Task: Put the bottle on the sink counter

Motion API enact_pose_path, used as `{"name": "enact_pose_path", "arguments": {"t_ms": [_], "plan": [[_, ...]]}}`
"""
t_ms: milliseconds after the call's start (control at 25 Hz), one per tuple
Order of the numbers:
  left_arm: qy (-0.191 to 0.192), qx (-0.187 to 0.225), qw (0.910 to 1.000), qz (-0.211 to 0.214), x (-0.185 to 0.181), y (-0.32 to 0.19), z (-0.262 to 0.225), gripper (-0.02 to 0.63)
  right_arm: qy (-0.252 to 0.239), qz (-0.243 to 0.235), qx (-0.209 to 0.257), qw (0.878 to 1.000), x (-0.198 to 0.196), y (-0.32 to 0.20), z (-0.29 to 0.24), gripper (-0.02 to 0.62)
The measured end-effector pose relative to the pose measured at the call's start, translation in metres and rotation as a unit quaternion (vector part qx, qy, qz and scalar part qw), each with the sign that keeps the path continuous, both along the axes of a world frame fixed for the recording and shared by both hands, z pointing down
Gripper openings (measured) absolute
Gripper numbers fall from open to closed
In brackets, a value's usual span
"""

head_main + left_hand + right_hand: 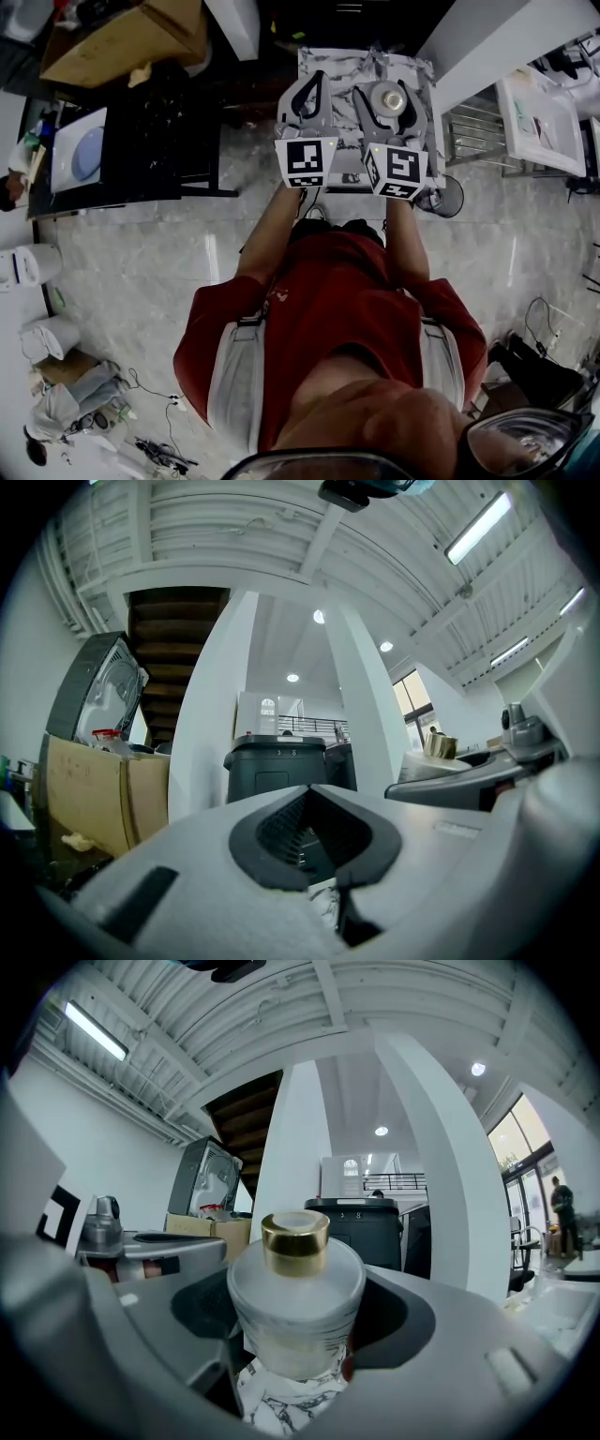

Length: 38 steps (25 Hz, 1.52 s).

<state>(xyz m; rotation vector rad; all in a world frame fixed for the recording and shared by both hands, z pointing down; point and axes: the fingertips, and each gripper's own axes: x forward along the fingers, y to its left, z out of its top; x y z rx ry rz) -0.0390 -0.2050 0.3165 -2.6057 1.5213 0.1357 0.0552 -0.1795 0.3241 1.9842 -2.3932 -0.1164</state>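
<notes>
A frosted glass bottle (295, 1302) with a gold cap stands upright between the jaws of my right gripper (298, 1283), which is shut on its body. In the head view the bottle (392, 98) and right gripper (390, 86) hang over a marble-patterned counter top (330, 64). That marble surface (281, 1401) also shows just below the bottle. My left gripper (317, 77) is held beside the right one, over the same counter. Its jaws (307, 791) are shut, tips together, with nothing between them.
A cardboard box (122, 37) and a black stand (159, 122) are on the left. On the right are a metal rack (473, 136), a small fan (448, 197) and a white basin (539, 117). A dark bin (277, 766) stands ahead between white pillars.
</notes>
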Motion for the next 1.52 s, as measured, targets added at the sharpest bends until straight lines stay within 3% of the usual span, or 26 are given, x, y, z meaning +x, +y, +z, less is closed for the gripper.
{"name": "enact_pose_path", "arguments": {"t_ms": [320, 1000, 1520], "plan": [[-0.001, 0.001, 1.0000, 0.001, 0.009, -0.022, -0.004, 0.003, -0.005, 0.003, 0.002, 1.000, 0.010, -0.022, -0.004, 0.337], [-0.014, 0.007, 0.9989, -0.045, 0.058, -0.069, -0.010, 0.003, -0.011, -0.049, 0.008, 0.999, 0.059, -0.076, -0.009, 0.337], [-0.028, -0.014, 0.9939, -0.106, 0.078, -0.087, 0.010, 0.003, -0.027, -0.119, -0.013, 0.992, 0.075, -0.098, 0.011, 0.337]]}}
